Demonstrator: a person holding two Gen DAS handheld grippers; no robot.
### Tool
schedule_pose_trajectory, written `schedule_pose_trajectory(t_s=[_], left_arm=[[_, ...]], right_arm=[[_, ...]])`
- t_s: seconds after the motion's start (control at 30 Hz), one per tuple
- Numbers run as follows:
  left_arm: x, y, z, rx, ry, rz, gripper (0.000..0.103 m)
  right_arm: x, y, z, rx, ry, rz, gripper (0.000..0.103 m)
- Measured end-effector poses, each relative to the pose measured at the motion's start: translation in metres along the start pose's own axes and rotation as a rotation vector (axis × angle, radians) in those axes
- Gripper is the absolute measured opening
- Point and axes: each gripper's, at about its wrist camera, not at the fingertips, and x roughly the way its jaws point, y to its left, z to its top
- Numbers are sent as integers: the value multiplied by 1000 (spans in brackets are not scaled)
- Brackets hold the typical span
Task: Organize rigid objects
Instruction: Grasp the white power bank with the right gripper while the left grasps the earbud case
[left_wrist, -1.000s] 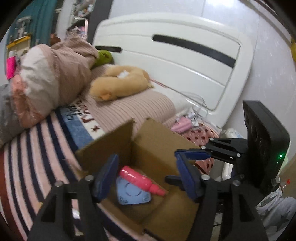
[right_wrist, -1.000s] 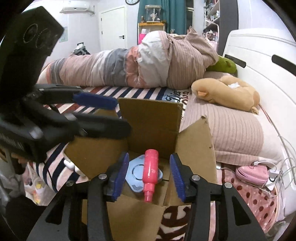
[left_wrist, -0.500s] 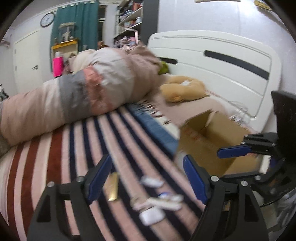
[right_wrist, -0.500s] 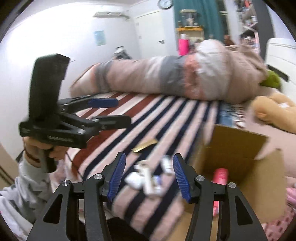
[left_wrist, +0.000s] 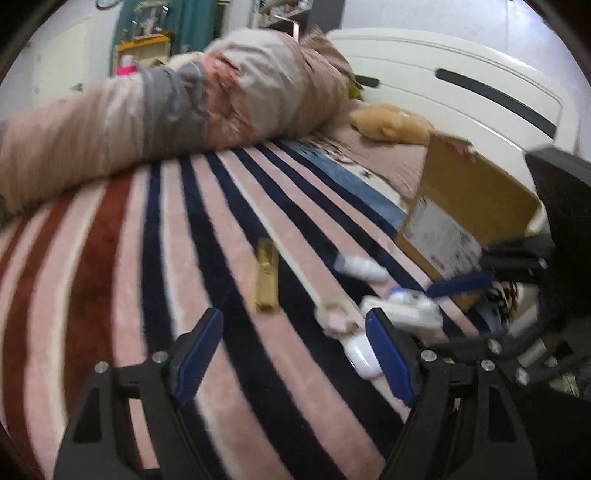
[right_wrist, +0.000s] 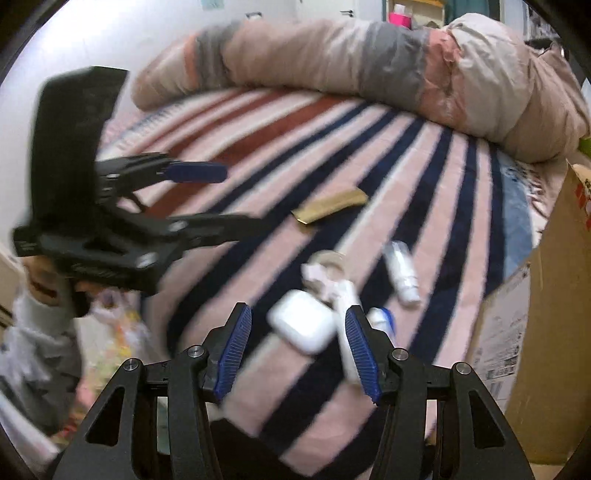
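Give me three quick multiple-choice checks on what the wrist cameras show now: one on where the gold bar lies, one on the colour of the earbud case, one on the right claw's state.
1. Where does the gold bar lie?
A. in the cardboard box
B. on the striped blanket
C. on the pillow

2. What colour is the earbud case?
A. white
B. red
C. black

3. How is the right claw?
A. shut on the case
B. shut on nothing
C. open, holding nothing

Answers: 1 B, it rests flat on the striped blanket, left of the cardboard box. 2 A, the case shows plain white. 3 C, both pads stand apart over the case without pressing it.
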Motion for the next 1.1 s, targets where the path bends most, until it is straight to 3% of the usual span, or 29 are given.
schedule_pose_trajectory(t_s=[0.13, 0.2, 0.27, 0.4, 0.43, 0.53, 1.1], left_arm=[[24, -8, -16, 11, 49, -151, 76], [36, -16, -21, 32, 73, -197, 70], [46, -24, -23, 51, 99, -234, 64], [60, -36, -23, 83, 120, -271, 63], [61, -39, -23, 95, 121, -268, 63], [60, -43, -23, 120, 123, -254, 54], [40, -22, -31, 95, 116, -187, 54]], right_arm=[[16, -9, -7, -18, 55, -71, 48], [24, -14, -13, -26, 89, -90, 39], [31, -20, -15, -6, 116, -103, 34], [40, -33, -22, 45, 157, -94, 24], [42, -36, -23, 59, 160, -84, 16], [43, -47, -25, 107, 139, -60, 13], [39, -44, -21, 113, 102, -14, 13]])
